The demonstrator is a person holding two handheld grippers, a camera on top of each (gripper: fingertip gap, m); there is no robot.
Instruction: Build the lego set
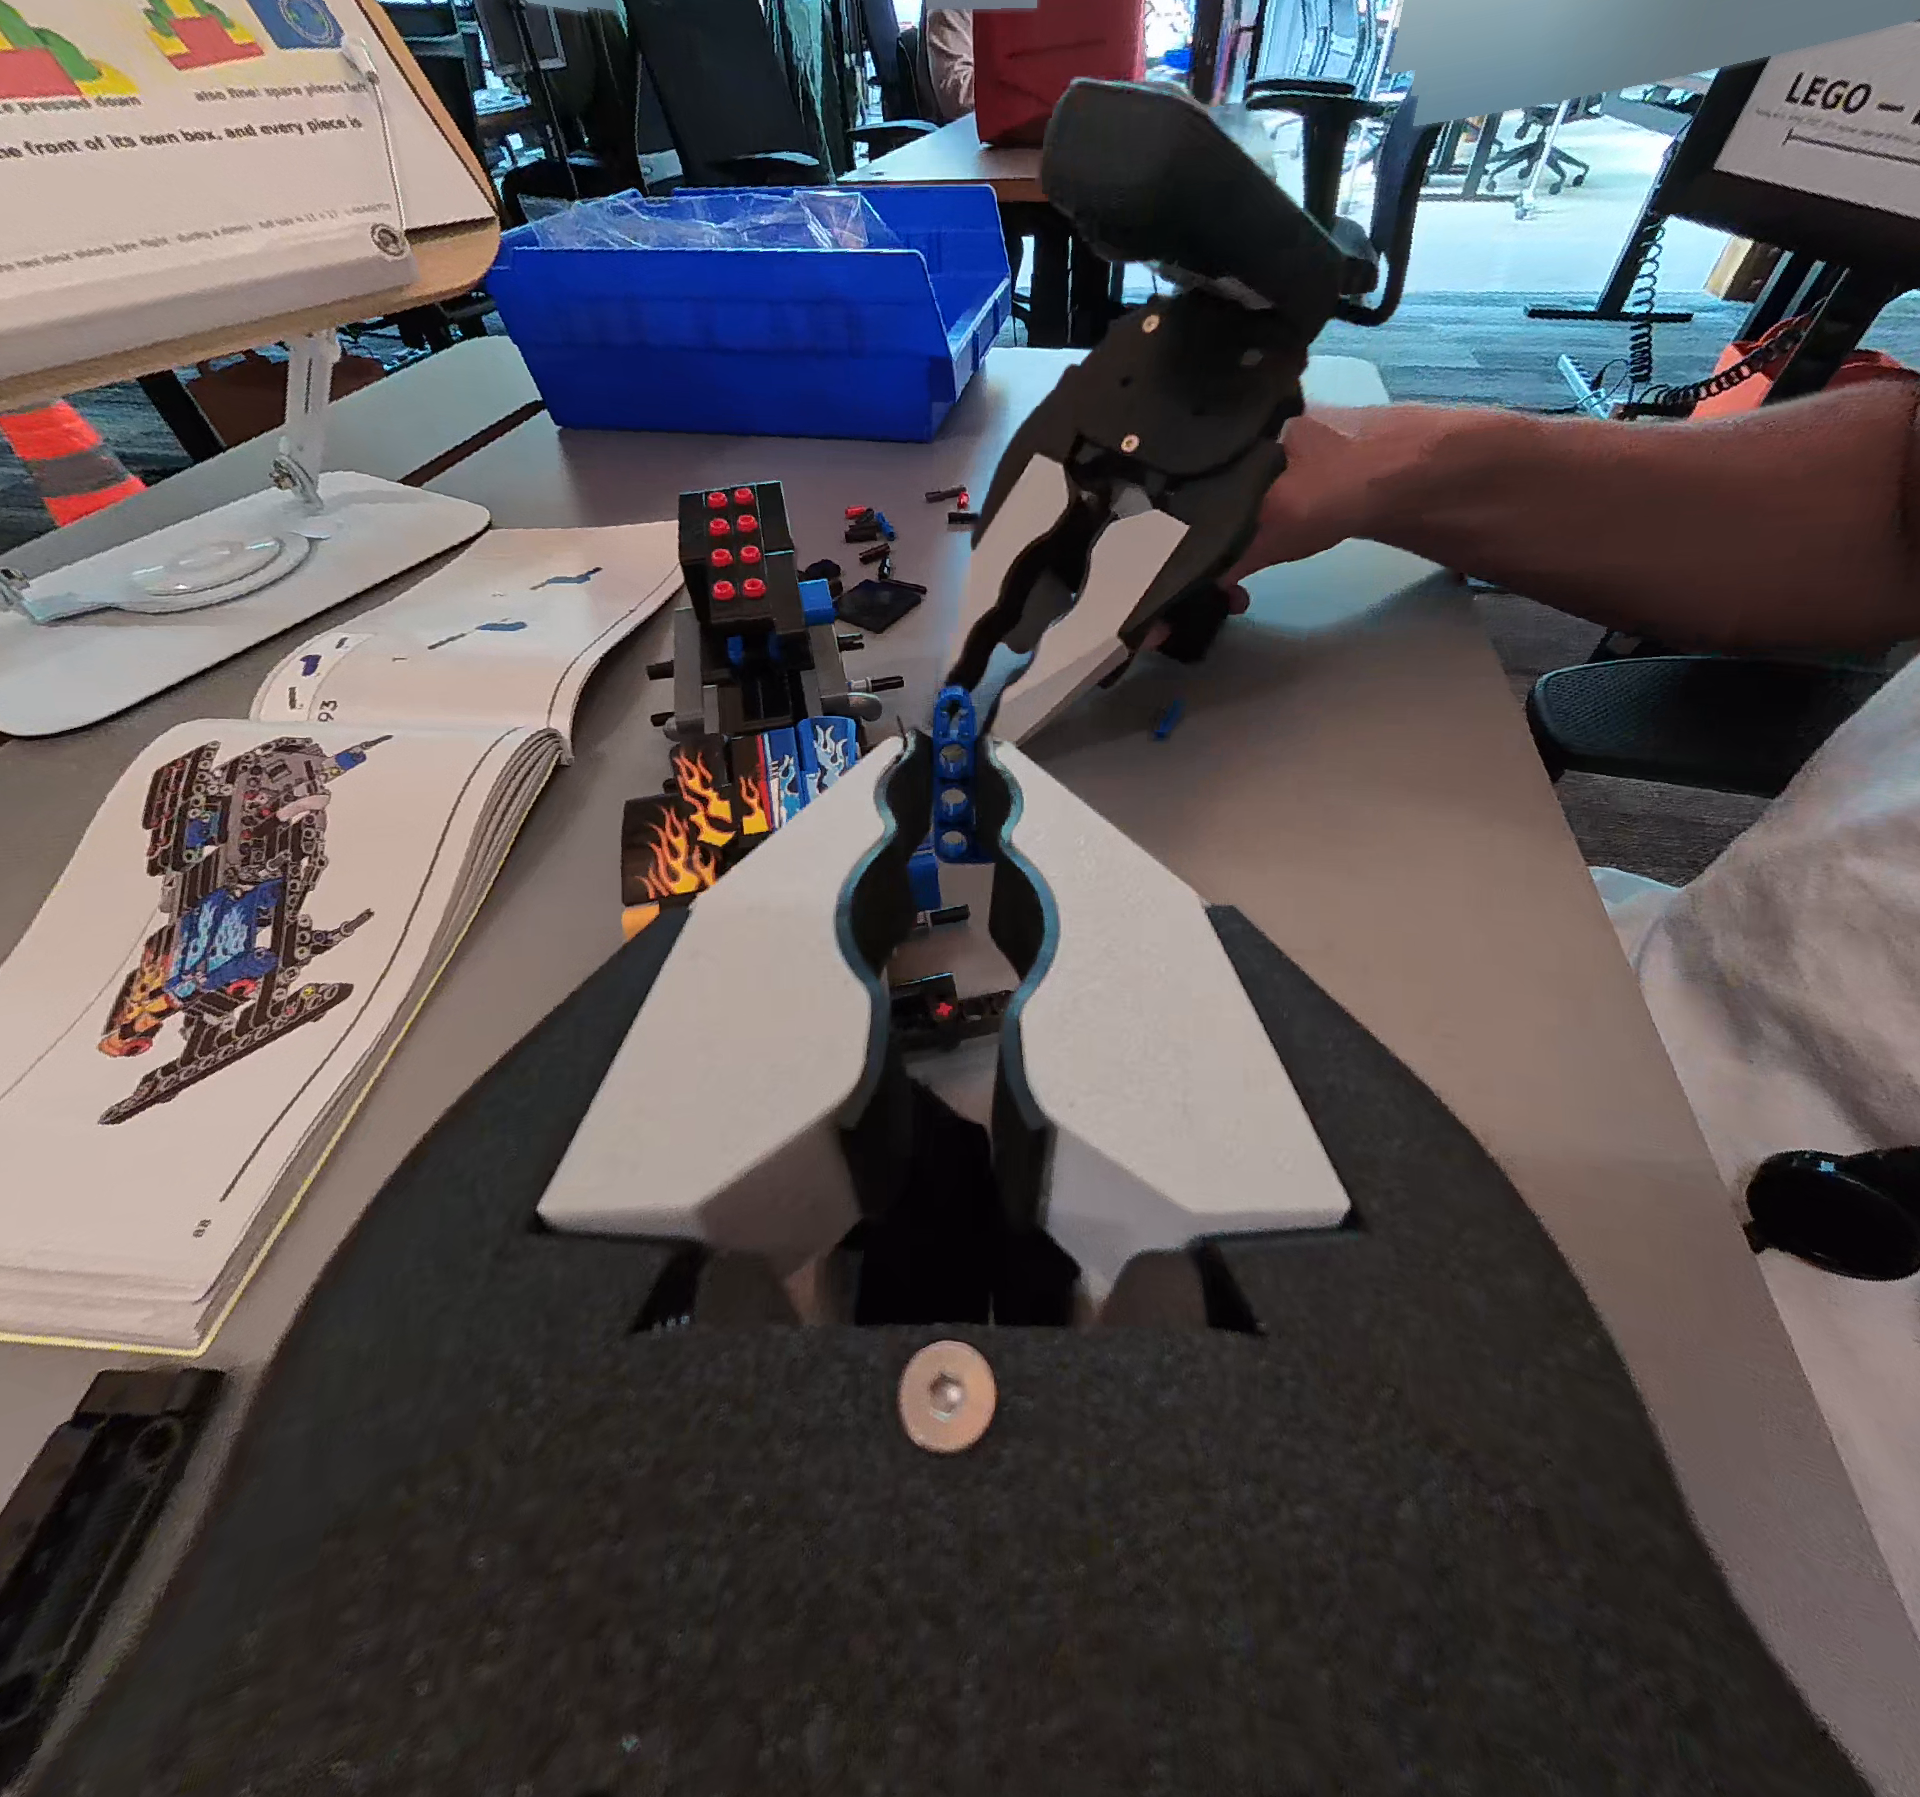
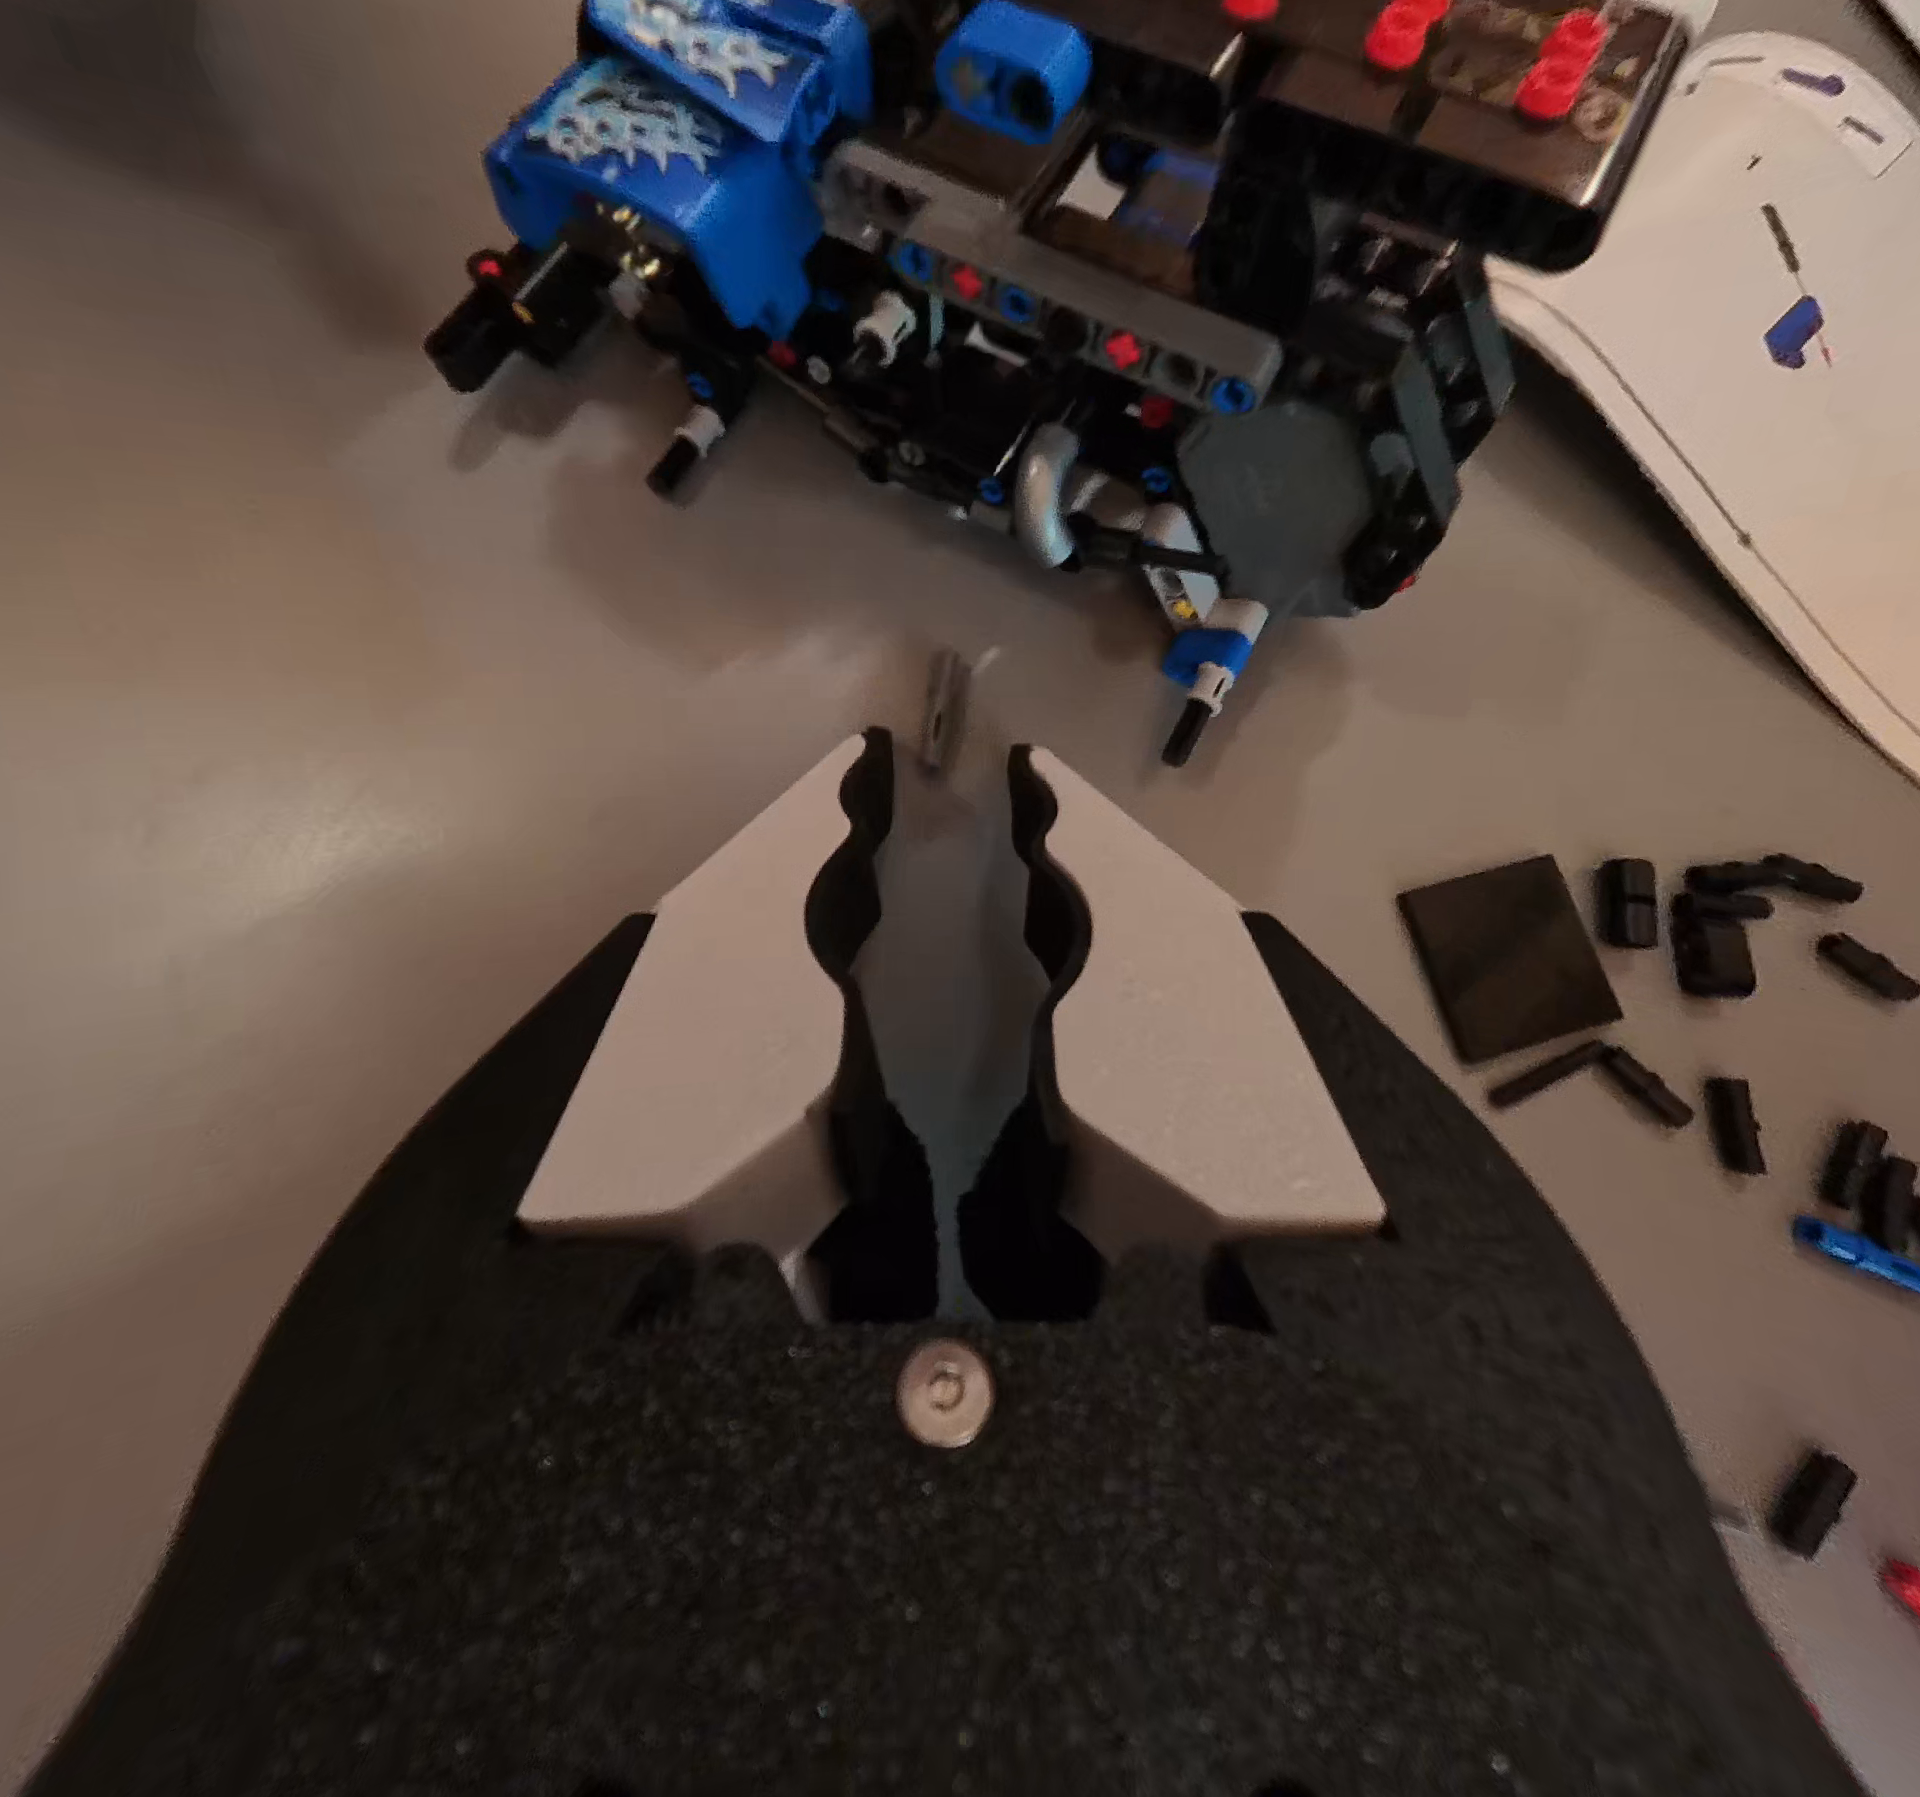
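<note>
My left gripper (image 1: 951,750) is shut on a blue beam with holes (image 1: 954,786), which stands upright between its pads above the table. The partly built truck (image 1: 748,646), black and blue with flame stickers and red studs, sits just beyond it. It also shows in the right wrist view (image 2: 1039,220). My right gripper (image 2: 940,750) is open, low over the table, with a small grey pin (image 2: 943,708) lying just at its tips, apart from both. In the left wrist view the right gripper (image 1: 997,698) reaches down beside the top of the beam.
An open instruction booklet (image 1: 260,916) lies to the left and a blue bin (image 1: 748,313) at the back. Loose black pins (image 2: 1714,916), a black tile (image 2: 1507,958) and a blue beam (image 2: 1860,1254) lie to the right. A paper stand (image 1: 208,542) is at far left. Some 15 cm of space lies between my two pairs of fingers.
</note>
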